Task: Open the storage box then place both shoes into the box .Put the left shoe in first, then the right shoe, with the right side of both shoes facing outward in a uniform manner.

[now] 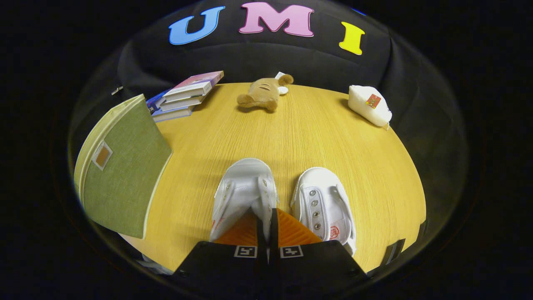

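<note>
Shoes: left shoe at 12 o'clock from gripper, its inner side wall pinched between orange fingers, tongs clamped together on it; right shoe at 1 o'clock, beside fingers. Green storage box at 10 o'clock, on wooden table. Books, plush toy, white pouch beyond.

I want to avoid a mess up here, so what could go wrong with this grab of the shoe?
1. The tool looks closed on just the thin side wall of the left shoe, so it could slip out when lifted.
2. The right shoe sits close beside it and may get knocked.
3. The green storage box stands off to the side, and its lid could get bumped.
</note>
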The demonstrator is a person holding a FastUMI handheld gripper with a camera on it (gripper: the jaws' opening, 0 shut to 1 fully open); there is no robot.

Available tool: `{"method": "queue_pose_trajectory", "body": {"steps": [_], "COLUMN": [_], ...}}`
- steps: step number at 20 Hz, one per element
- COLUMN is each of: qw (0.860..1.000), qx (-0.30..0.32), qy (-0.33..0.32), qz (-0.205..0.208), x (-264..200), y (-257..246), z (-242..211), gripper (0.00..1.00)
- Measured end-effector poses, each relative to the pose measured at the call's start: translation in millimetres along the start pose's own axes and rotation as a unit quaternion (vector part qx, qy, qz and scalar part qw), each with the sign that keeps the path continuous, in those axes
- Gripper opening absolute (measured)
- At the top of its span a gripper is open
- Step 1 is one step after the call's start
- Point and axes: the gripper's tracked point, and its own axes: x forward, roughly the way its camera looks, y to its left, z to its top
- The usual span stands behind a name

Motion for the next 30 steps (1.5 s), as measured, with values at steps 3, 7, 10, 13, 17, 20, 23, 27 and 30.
{"method": "queue_pose_trajectory", "body": {"steps": [3, 7, 10, 13, 17, 20, 23, 27, 30], "qw": [0.999, 0.998, 0.996, 0.991, 0.983, 0.974, 0.972, 0.972, 0.968], "qx": [0.031, 0.043, 0.065, 0.086, 0.101, 0.121, 0.103, 0.093, 0.097], "qy": [-0.016, -0.025, -0.024, -0.004, 0.028, 0.091, 0.131, 0.169, 0.202], "qz": [0.013, 0.028, 0.063, 0.103, 0.153, 0.169, 0.169, 0.133, 0.110], "x": [-24, -63, -88, -108, -119, -111, -97, -63, -45], "y": [9, 33, 71, 118, 189, 242, 283, 309, 322], "z": [25, 75, 114, 144, 161, 145, 128, 105, 91], "gripper": [0.05, 0.05, 0.05, 0.05, 0.05, 0.05, 0.05, 0.05, 0.05]}}
